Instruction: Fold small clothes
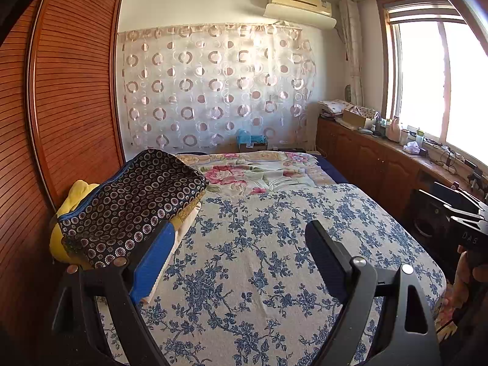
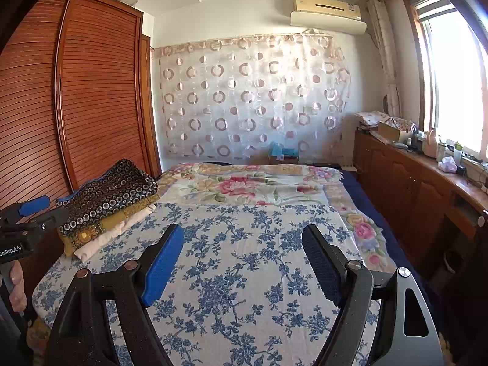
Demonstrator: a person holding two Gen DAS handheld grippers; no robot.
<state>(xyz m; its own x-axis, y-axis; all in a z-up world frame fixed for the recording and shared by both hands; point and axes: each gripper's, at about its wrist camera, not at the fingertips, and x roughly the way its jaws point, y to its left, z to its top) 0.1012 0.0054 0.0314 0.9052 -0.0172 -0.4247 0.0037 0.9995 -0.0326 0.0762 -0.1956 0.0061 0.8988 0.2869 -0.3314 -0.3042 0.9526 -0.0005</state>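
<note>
One stack of folded clothes [image 2: 106, 207] – two grippers, fingers apart.

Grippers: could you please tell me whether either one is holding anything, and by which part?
Nothing is held: the left gripper and right gripper are open above the bed.

I'm getting bright daylight from the window [image 1: 439, 82], its panes blown out white; the picture is sharp mid-frame, bowed and dark-cornered far from that window.
</note>
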